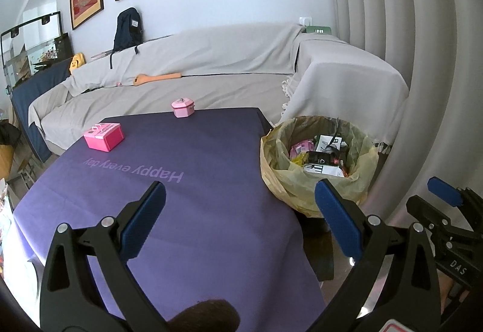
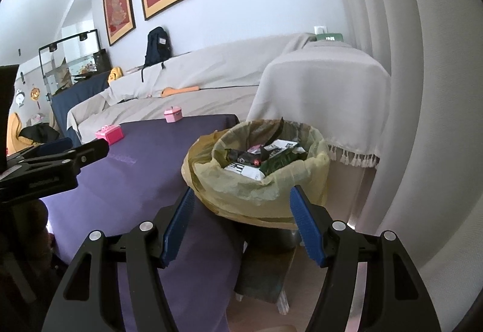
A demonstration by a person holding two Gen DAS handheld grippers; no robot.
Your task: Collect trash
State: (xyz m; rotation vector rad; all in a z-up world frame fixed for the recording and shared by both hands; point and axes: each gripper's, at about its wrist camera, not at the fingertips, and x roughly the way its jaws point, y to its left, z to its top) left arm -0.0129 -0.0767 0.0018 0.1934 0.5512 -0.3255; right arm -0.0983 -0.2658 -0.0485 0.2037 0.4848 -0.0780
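Observation:
A trash bin lined with a yellow bag [image 1: 317, 178] stands beside the right edge of the purple table [image 1: 187, 181]; it also shows in the right wrist view [image 2: 259, 190]. It holds several wrappers and cartons [image 1: 323, 157] [image 2: 259, 161]. My left gripper [image 1: 241, 199] is open and empty above the table's near part, left of the bin. My right gripper [image 2: 241, 205] is open and empty, just in front of the bin. The right gripper shows in the left wrist view [image 1: 446, 208], and the left gripper shows in the right wrist view [image 2: 69, 151].
A bright pink box [image 1: 104, 137] [image 2: 109, 132] and a pale pink box [image 1: 182, 108] [image 2: 173, 114] sit on the table's far part. A sofa under a grey cover [image 1: 211, 66] runs behind. White curtains [image 1: 407, 30] hang at right. The bin rests on a dark stool [image 2: 265, 268].

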